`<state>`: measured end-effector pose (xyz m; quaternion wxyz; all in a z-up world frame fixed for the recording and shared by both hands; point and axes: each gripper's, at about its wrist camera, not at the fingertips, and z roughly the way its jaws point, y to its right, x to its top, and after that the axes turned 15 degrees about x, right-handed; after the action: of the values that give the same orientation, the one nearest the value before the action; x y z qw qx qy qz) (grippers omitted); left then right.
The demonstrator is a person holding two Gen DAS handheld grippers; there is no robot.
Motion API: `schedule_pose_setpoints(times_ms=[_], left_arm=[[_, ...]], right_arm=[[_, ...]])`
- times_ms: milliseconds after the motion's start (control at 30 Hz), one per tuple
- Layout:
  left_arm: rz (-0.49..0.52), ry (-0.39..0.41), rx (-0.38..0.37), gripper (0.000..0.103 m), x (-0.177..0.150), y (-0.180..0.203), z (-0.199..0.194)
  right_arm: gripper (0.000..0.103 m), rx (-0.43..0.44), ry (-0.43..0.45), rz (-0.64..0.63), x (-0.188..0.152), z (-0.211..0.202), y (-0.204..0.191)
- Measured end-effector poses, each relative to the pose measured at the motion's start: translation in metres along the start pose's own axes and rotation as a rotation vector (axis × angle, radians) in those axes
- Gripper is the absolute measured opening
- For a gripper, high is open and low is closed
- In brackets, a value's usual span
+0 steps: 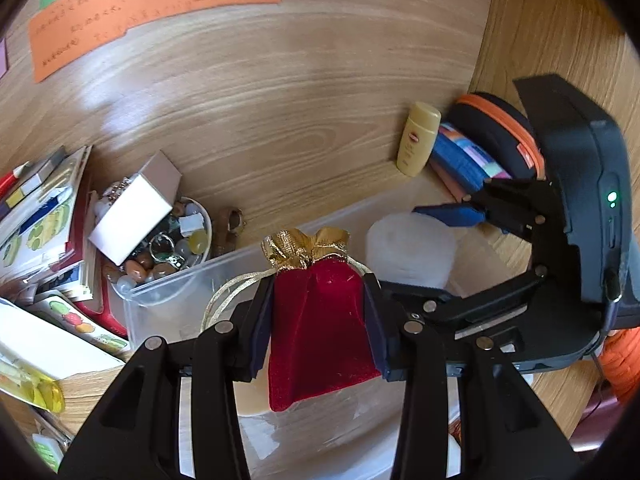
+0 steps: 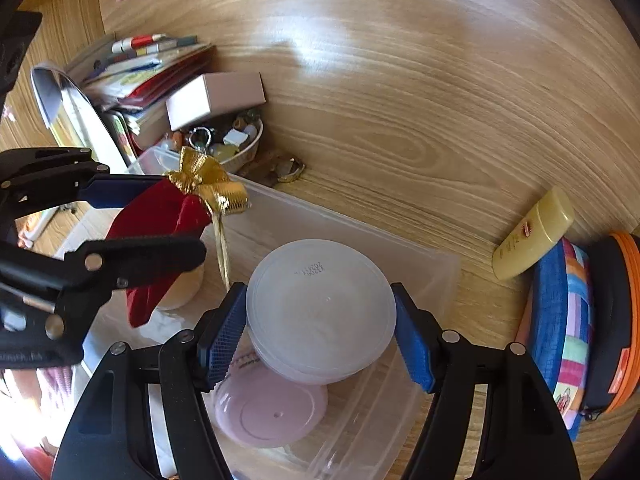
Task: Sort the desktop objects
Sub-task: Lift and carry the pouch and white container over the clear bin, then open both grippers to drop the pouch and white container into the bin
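My left gripper (image 1: 318, 294) is shut on a red velvet pouch (image 1: 320, 328) with a gold top and gold cord. It holds the pouch over a clear plastic bin (image 1: 168, 296). In the right wrist view the same pouch (image 2: 160, 224) hangs at the left in the left gripper (image 2: 180, 220). My right gripper (image 2: 318, 298) is shut on a round translucent white jar (image 2: 320, 304), its blue pads (image 2: 222, 332) against the jar's sides, above the bin (image 2: 424, 268). That jar (image 1: 412, 248) also shows in the left wrist view, in the right gripper (image 1: 416, 250).
Inside the bin lie a pink-lidded tub (image 2: 272, 408) and a cream jar (image 2: 180, 292). Around it on the wooden desk are a yellow bottle (image 2: 532, 236), a colourful pouch (image 2: 568, 320), a black-and-orange case (image 2: 612, 320), a trinket bowl (image 2: 240, 148), a white box (image 2: 216, 98) and stacked books (image 2: 136, 76).
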<state>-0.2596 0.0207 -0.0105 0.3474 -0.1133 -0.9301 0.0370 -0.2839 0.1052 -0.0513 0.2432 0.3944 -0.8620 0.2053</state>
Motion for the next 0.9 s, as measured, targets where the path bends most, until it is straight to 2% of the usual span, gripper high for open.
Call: schedule_pose_setpoints(times_ms=[367, 500, 633, 700, 800, 900], left_arm=[[0.013, -0.05, -0.026, 0.044, -0.003, 0.004, 0.009], [0.012, -0.042, -0.026, 0.055, -0.003, 0.004, 0.005], [0.012, -0.032, -0.016, 0.057, -0.003, 0.004, 0.001], [0.01, -0.03, -0.017, 0.062, -0.004, 0.005, -0.001], [-0.001, -0.024, -0.026, 0.068, -0.006, 0.005, -0.005], [-0.004, -0.012, -0.021, 0.072, -0.007, 0.004, -0.013]], right_arm=[[0.063, -0.071, -0.042, -0.092, 0.0, 0.002, -0.011], [0.065, -0.084, -0.045, -0.119, -0.002, 0.002, -0.016], [0.066, -0.108, -0.044, -0.142, -0.002, 0.004, -0.025], [0.067, -0.104, -0.042, -0.14, -0.002, 0.002, -0.027], [0.073, -0.11, -0.029, -0.144, -0.004, -0.002, -0.029], [0.073, -0.107, -0.016, -0.144, -0.007, -0.008, -0.031]])
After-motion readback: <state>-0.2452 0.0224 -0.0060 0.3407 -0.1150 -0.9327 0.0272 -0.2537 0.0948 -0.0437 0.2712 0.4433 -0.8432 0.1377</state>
